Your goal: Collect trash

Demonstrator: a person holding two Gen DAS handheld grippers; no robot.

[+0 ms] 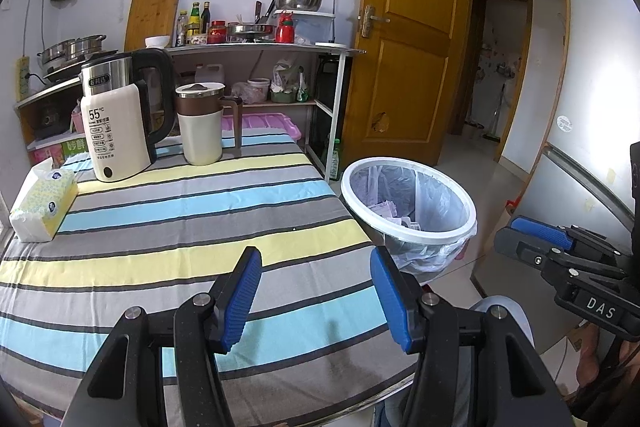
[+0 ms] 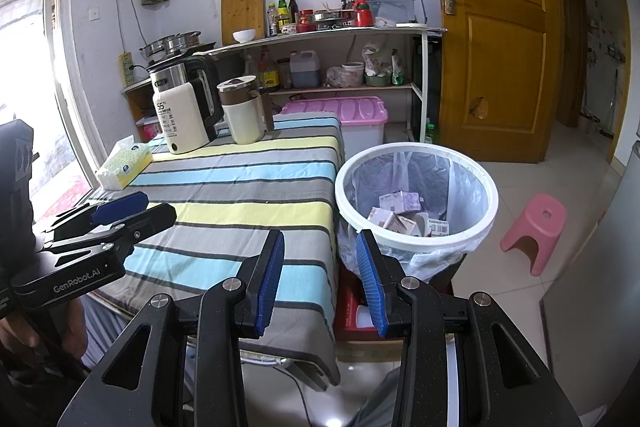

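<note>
The trash bin (image 2: 416, 199) is sitting on the floor just beside the striped table (image 2: 240, 187), already holding a few crumpled cartons (image 2: 400, 213). I'm holding my left gripper (image 1: 316, 291) and right gripper (image 2: 320, 279) wide apart, gripping nothing. Not seeing loose trash anywhere on the cloth, so I'm guessing we're basically done.

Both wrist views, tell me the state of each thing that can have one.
Left gripper: open, empty.
Right gripper: open, empty.
White round trash bin: bag-lined, holding small cartons.
Steel and cream electric kettle: upright, lid shut.
Cream lidded mug: upright, covered.
Yellow tissue pack: opened.
Wooden door: open.
</note>
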